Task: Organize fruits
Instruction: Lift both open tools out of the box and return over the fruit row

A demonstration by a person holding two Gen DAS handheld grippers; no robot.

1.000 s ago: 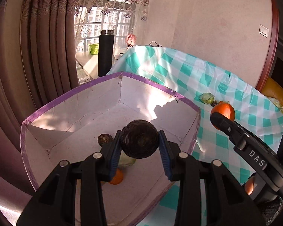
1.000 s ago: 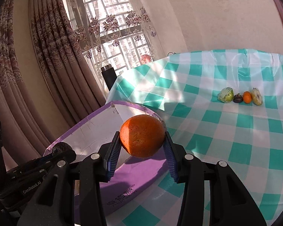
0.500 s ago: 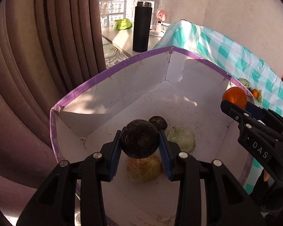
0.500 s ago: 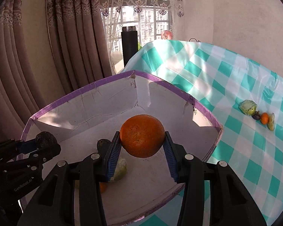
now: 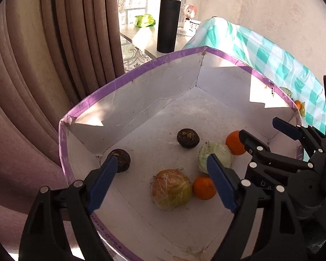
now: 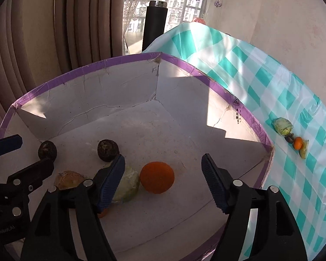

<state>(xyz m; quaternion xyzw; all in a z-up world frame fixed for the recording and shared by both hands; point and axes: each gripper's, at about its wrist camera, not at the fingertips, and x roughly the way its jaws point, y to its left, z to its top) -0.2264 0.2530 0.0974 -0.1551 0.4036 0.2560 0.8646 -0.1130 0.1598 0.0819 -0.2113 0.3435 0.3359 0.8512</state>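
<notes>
As both grippers' jaws are opening over the box (image 5: 128, 74), I'm holding nothing: my left gripper (image 5: 160, 179) hangs above a dark fruit (image 5: 119, 159) by the box's near-left corner, my right gripper (image 6: 163, 181) above the orange (image 6: 157, 177) mid-floor, likely just dropped.

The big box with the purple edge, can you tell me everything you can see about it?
The white cardboard box with purple-taped rim sits open-topped on the teal checked tablecloth, beside the brown curtains. Its walls are creased and slant outward; sun patches hit the inner corners. On its floor lie two dark round fruits, two oranges, a pale green fruit and a yellow-green wrapped one. There is small black print on the rim. Both claws hang above it, not touching it.
</notes>
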